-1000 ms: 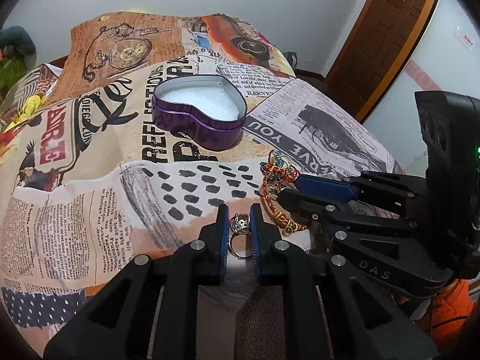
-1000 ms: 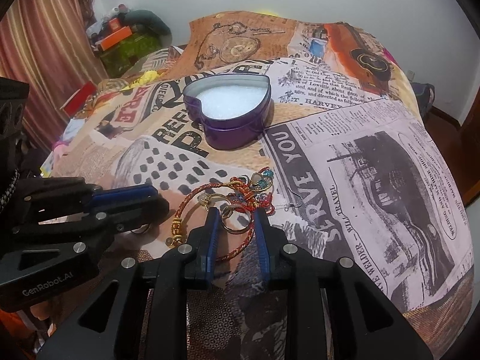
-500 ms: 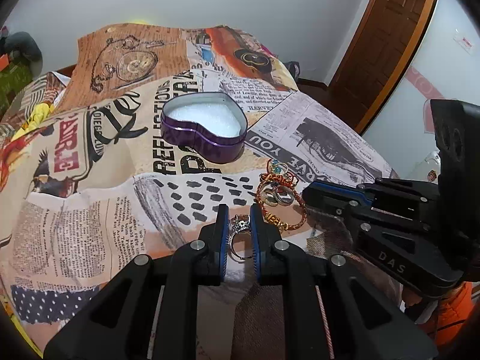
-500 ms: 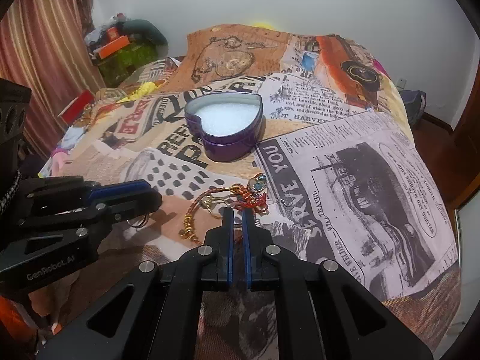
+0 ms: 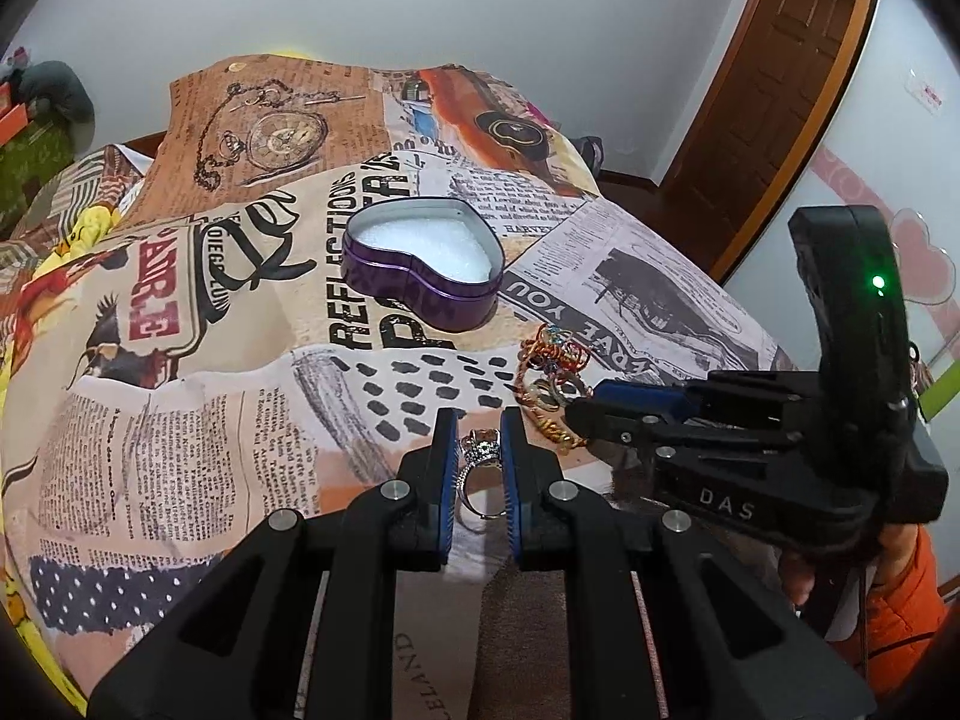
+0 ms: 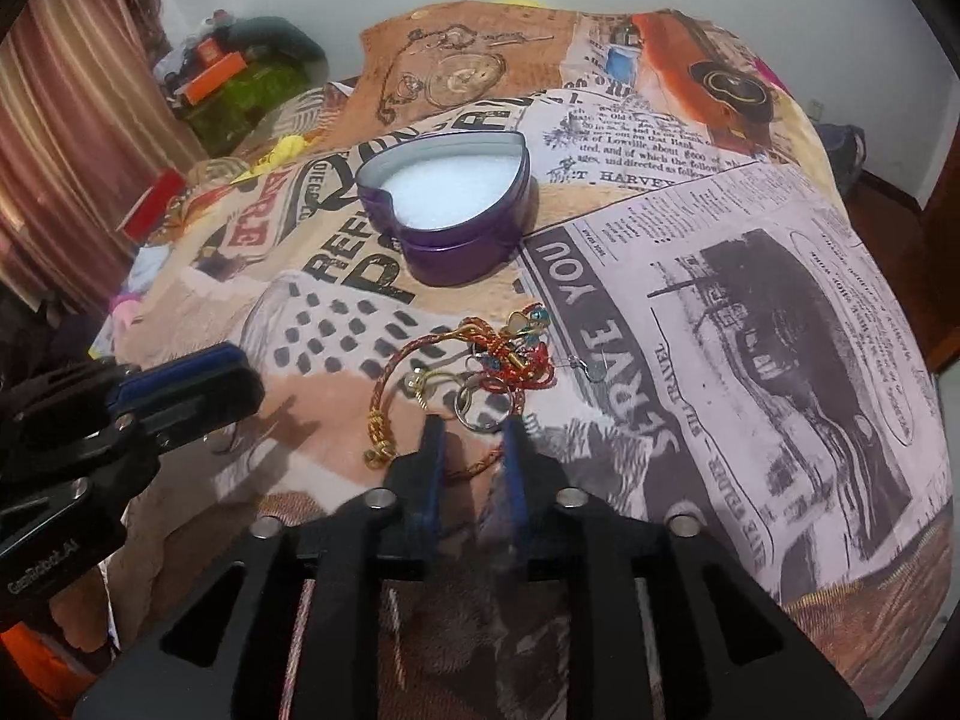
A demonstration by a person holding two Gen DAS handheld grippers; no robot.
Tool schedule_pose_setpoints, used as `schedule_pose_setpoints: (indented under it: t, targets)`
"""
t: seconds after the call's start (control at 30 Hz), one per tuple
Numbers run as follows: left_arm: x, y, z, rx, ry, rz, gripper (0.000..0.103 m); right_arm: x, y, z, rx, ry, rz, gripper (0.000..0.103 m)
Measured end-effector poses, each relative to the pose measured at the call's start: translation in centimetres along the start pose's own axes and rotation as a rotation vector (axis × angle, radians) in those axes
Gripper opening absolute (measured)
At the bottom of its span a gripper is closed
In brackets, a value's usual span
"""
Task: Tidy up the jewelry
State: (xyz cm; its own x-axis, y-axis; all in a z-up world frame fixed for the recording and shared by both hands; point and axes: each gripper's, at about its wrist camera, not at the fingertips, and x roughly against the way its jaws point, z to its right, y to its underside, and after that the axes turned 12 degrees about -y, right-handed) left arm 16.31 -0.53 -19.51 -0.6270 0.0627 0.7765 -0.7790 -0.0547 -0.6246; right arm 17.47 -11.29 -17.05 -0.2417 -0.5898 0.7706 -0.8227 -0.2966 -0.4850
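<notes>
My left gripper (image 5: 479, 450) is shut on a silver ring with a stone (image 5: 478, 457) and holds it just above the bedspread. A purple heart-shaped tin (image 5: 423, 264) with white foam inside stands open ahead; it also shows in the right wrist view (image 6: 453, 210). A pile of jewelry (image 6: 480, 360), with a red-gold braided bracelet (image 6: 384, 390), rings and charms, lies in front of my right gripper (image 6: 474, 429). The right gripper is open, its fingertips on either side of a plain silver ring (image 6: 477, 411). The pile also shows in the left wrist view (image 5: 549, 375).
A printed newspaper-collage bedspread (image 5: 180, 330) covers the bed. A wooden door (image 5: 774, 90) stands at the back right. Curtains (image 6: 72, 120) and clutter with an orange box (image 6: 216, 72) lie at the left. The left gripper's body (image 6: 120, 414) is at the right gripper's left.
My right gripper was shut half a second ago and has opened, with its tips now around the plain ring. My left gripper has lifted and pulled back, still holding the stone ring.
</notes>
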Motion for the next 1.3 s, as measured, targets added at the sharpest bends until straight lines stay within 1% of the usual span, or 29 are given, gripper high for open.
schedule_pose_setpoints:
  t: [0.03, 0.07, 0.1, 0.13, 0.37, 0.43, 0.47, 0.5, 0.77, 1.0, 1.3]
  targets:
    - [0.0, 0.0, -0.1, 0.004, 0.001, 0.0, 0.013, -0.1, -0.1, 0.1, -0.004, -0.004, 0.0, 0.026]
    - [-0.1, 0.1, -0.2, 0.007, 0.002, -0.001, 0.013, -0.1, -0.2, 0.1, -0.005, -0.002, 0.0, 0.031]
    - [-0.1, 0.1, -0.3, 0.009, 0.001, -0.001, 0.013, -0.3, -0.3, 0.1, 0.001, 0.011, 0.0, 0.034]
    - [-0.1, 0.2, -0.4, 0.01, 0.002, -0.001, 0.013, -0.3, -0.3, 0.0, 0.008, 0.022, 0.002, 0.034]
    - [0.0, 0.6, -0.8, 0.022, 0.0, -0.001, 0.013, -0.8, -0.5, -0.3, 0.059, 0.079, 0.016, 0.033]
    - [0.2, 0.7, -0.9, 0.023, -0.001, 0.002, 0.013, -0.9, -0.5, -0.4, 0.078, 0.094, 0.015, 0.029]
    - [0.2, 0.8, -0.9, 0.024, -0.002, 0.004, 0.013, -1.0, -0.5, -0.5, 0.09, 0.097, 0.014, 0.023]
    - [0.3, 0.8, -0.9, 0.024, -0.004, 0.005, 0.013, -1.0, -0.4, -0.5, 0.096, 0.097, 0.012, 0.023]
    - [0.8, 0.7, -0.7, 0.019, -0.015, 0.017, 0.013, -0.2, 0.0, -0.7, 0.087, 0.119, 0.03, 0.023]
    - [1.7, 0.7, -0.5, 0.021, -0.015, 0.027, 0.013, 1.2, 1.1, -1.4, 0.086, 0.109, 0.029, 0.023]
    - [2.5, 1.1, 0.5, -0.002, -0.019, 0.032, 0.013, 3.1, 2.6, -0.6, 0.058, 0.172, 0.04, 0.023]
